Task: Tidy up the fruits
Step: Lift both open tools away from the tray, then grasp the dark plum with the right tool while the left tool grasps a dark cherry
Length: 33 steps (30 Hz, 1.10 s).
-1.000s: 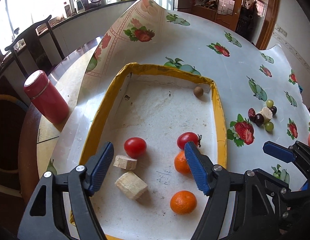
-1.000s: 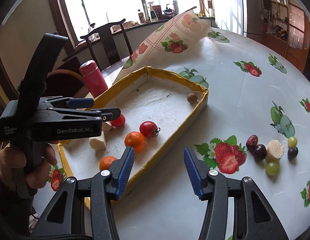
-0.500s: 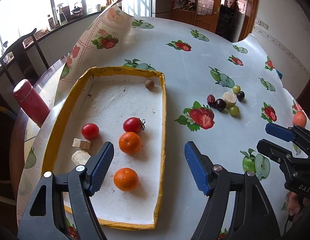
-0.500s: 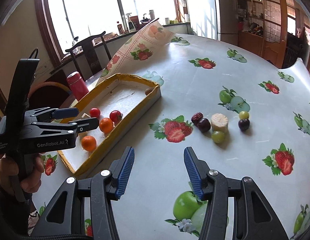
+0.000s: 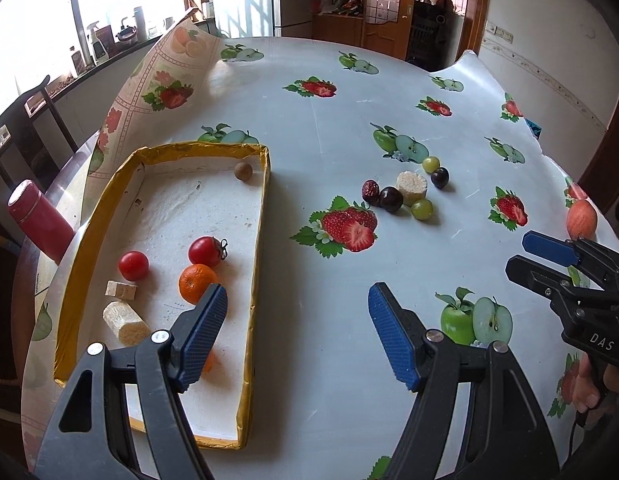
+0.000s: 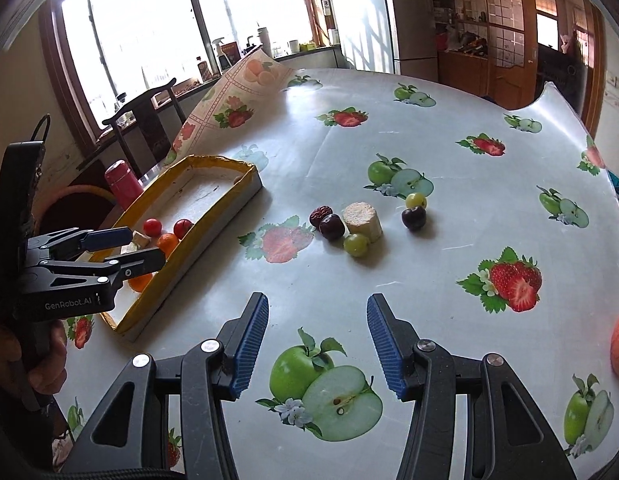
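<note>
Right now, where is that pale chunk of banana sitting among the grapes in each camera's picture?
Left wrist: the banana chunk is right of centre in the upper half, out on the cloth to the right of the tray.
Right wrist: the chunk is just above centre.
Shared landmark: a green grape touches its near side in both.

Tablecloth (image 5: 329, 152): white, printed with red strawberries and green apples. Tray (image 5: 75, 268): yellow rim, white floor. In tray: two red tomatoes (image 5: 204, 251), orange tangerine (image 5: 196, 283), brown longan (image 5: 243, 170), pale beige chunks (image 5: 120, 290). Right of tray: dark red jujube (image 5: 370, 190), dark purple grapes (image 5: 390, 199), green grapes (image 5: 422, 209). Left of tray: red thermos (image 5: 39, 222). Gripper pads (image 6: 251, 344): blue, ribbed; arms black.
</note>
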Tool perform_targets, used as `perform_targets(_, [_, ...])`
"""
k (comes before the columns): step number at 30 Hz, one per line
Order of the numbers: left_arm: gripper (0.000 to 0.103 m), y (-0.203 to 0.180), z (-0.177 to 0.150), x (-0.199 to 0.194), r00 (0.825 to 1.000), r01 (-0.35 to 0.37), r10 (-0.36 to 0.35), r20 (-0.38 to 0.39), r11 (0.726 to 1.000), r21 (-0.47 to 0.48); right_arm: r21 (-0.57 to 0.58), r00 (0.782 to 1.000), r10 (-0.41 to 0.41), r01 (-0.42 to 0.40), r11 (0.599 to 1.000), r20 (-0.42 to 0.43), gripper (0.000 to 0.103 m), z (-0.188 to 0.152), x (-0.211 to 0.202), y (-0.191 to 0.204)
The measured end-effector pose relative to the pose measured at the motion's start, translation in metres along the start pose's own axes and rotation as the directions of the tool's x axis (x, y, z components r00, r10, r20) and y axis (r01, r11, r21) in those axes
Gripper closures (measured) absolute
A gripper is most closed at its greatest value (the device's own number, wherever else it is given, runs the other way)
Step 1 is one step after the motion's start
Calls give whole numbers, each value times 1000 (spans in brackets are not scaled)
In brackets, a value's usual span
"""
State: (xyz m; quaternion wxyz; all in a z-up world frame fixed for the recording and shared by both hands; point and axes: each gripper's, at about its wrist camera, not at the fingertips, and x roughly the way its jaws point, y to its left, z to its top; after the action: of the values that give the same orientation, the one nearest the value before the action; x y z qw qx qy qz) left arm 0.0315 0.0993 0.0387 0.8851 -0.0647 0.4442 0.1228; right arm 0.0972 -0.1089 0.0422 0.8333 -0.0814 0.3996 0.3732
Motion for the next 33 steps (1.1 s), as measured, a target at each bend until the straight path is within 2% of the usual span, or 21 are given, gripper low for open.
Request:
perform_targets(10, [30, -17, 1, 4, 1000, 15, -15, -6, 1000, 22, 23, 1000, -17, 17, 1000, -1, 50, -4, -2, -15])
perform_targets(22, [30, -35, 8, 33, 999, 40, -38, -32, 998, 42, 84, 998, -53, 56, 995, -31, 50, -7, 22, -50])
perform_targets(29, [30, -48, 24, 61, 992, 121, -119, -37, 991, 63, 141, 996, -83, 86, 986, -25, 51, 14, 50, -69])
perform_targets(33, [40, -50, 40, 91, 994, 97, -94, -56, 994, 59, 151, 994, -105, 109, 983, -34, 51, 35, 81, -76])
